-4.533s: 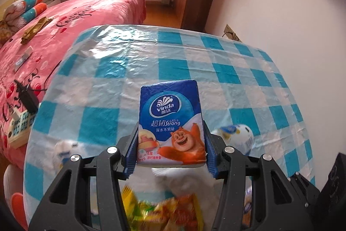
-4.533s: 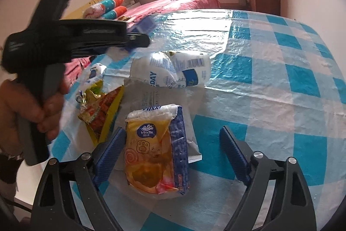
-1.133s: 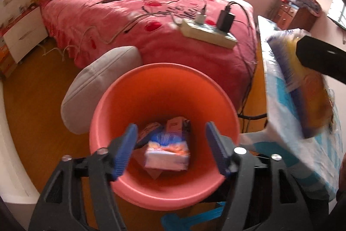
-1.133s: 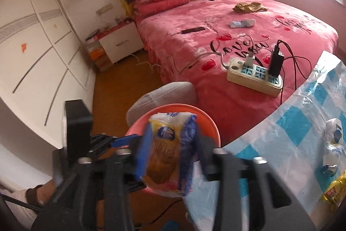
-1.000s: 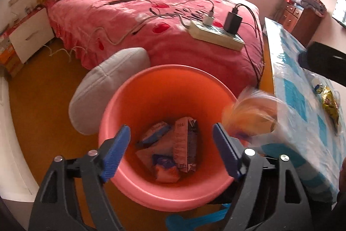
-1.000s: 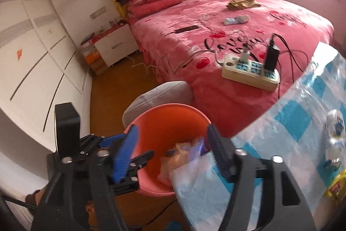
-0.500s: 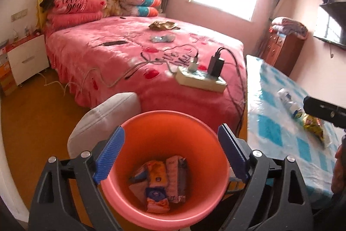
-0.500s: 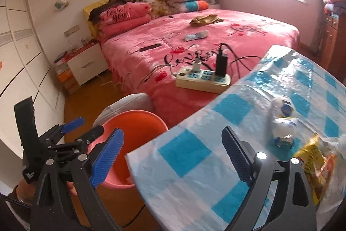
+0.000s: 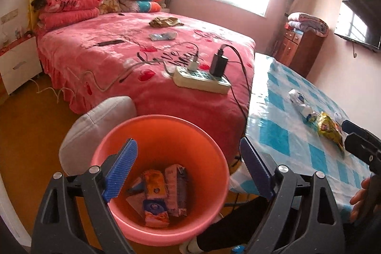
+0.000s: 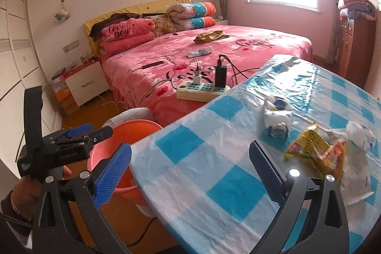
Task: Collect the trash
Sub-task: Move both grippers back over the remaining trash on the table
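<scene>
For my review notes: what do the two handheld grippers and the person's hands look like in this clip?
Both the left gripper and right gripper have black plastic triangular-cutout frames with silver screws and ribbed blue fingers. Seen from the right wrist view, the left gripper's body carries small white lettering. The left hand is bare-skinned.

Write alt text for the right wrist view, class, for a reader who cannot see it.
The open right gripper hangs empty over a blue-and-white checked plastic tablecloth strewn with a yellow snack wrapper and crumpled white packets. To the left, the open left gripper hovers above a round orange plastic bin, with a pink bed behind.
</scene>
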`<action>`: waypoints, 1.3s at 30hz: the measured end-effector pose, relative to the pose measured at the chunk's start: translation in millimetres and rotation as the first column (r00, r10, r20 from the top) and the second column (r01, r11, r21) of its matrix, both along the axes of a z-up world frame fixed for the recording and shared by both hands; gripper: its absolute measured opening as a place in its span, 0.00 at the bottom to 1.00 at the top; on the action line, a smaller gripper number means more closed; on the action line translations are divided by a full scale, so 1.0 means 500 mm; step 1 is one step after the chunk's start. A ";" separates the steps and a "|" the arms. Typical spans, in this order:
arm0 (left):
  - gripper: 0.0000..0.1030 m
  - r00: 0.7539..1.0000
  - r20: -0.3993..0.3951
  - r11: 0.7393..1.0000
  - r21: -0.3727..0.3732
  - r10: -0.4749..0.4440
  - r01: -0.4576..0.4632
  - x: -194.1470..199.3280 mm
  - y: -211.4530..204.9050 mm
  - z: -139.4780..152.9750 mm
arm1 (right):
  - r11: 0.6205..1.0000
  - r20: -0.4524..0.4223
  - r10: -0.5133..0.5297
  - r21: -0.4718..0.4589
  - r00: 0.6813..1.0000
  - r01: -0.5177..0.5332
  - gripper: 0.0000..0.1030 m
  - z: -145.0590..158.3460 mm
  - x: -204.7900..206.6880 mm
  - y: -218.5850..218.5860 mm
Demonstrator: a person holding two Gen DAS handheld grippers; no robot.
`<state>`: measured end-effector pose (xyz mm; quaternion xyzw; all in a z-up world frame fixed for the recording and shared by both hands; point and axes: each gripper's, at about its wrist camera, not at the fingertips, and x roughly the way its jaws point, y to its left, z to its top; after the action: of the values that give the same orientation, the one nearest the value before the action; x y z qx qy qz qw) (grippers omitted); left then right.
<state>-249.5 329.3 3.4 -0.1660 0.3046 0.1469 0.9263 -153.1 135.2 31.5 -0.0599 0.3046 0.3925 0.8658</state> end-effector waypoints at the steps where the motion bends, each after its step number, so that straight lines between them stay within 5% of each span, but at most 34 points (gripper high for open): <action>1: 0.86 1.000 0.007 1.000 -0.003 -0.008 0.008 -0.001 -0.004 0.000 | 1.000 0.002 -0.006 -0.003 1.000 0.006 0.95 0.000 -0.005 -0.007; 15: 0.86 0.990 0.035 0.990 -0.003 -0.140 0.140 0.029 -0.098 0.035 | 0.985 -0.027 -0.163 -0.055 0.986 0.162 0.95 -0.025 -0.004 -0.121; 19: 0.86 0.980 0.014 0.979 -0.027 -0.201 0.201 0.056 -0.141 0.042 | 0.980 -0.024 -0.188 -0.064 0.982 0.186 0.95 -0.029 -0.005 -0.154; 23: 0.86 0.970 -0.025 0.970 0.034 -0.241 0.242 0.081 -0.195 0.054 | 0.976 -0.001 -0.207 -0.071 0.978 0.206 0.95 -0.027 -0.003 -0.188; 39: 0.86 0.951 -0.100 0.953 0.047 -0.294 0.300 0.153 -0.283 0.066 | 0.935 0.010 -0.351 -0.058 0.936 0.351 0.95 -0.038 0.048 -0.310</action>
<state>-172.8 187.8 36.4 -0.0829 0.3636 0.0226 0.9276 -129.0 -19.9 12.7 -0.0299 0.3221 0.2227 0.9196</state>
